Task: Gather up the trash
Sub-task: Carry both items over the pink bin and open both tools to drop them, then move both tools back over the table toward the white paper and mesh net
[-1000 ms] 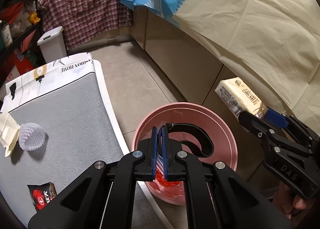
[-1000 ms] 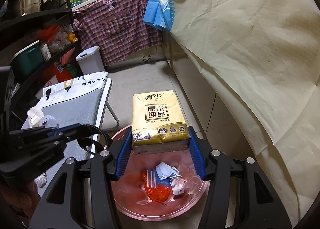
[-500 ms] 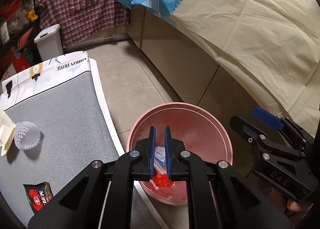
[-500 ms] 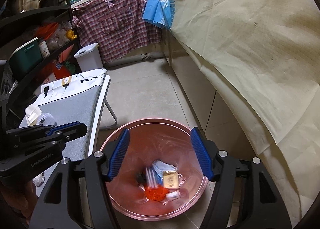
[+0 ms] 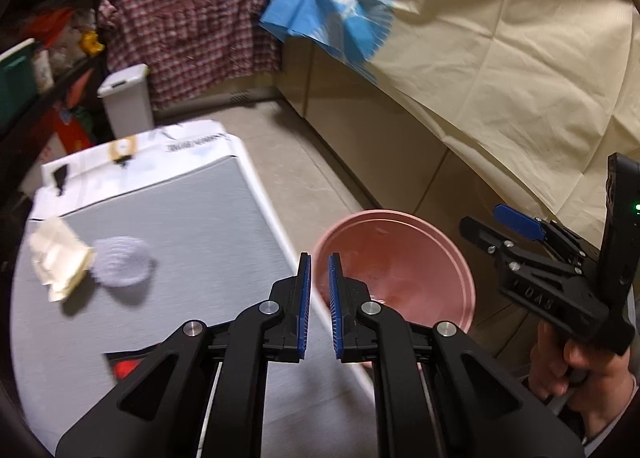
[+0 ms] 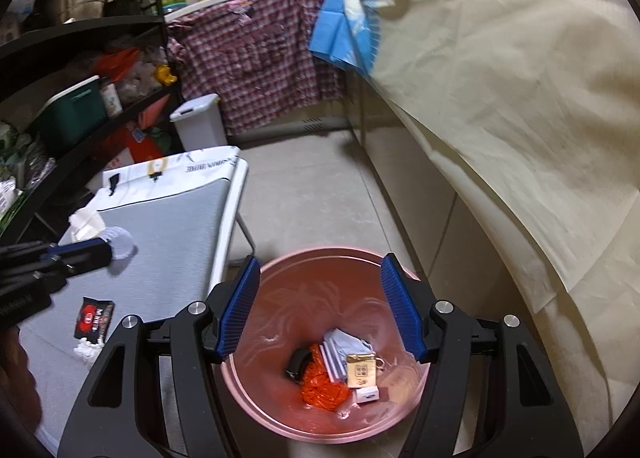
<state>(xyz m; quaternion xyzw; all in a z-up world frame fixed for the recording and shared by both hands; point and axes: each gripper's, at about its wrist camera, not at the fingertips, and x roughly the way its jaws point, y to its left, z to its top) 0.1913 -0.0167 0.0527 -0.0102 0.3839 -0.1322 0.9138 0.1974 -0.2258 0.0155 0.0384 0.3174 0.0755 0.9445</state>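
A pink bin (image 6: 276,294) stands on the floor beside a grey table (image 6: 172,225). It holds the tissue pack (image 6: 361,370), an orange wrapper (image 6: 322,386), a black item and other bits. My right gripper (image 6: 320,306) is open and empty above the bin. My left gripper (image 5: 318,298) is nearly closed, with a narrow gap and nothing in it, over the table's right edge next to the bin (image 5: 400,258). On the table lie a cream wrapper (image 5: 60,262), a white mesh cup (image 5: 120,262) and a black-red packet (image 6: 94,318).
A cabinet draped with a beige cloth (image 6: 500,97) runs along the right. A white lidded bin (image 6: 198,121), a plaid shirt (image 6: 256,57) and dark shelves (image 6: 80,57) stand behind the table. Bare tiled floor (image 6: 312,193) lies between.
The right gripper opened and dropped the tissue pack into the bin. The left gripper let its black band fall in, then swung left over the table edge.
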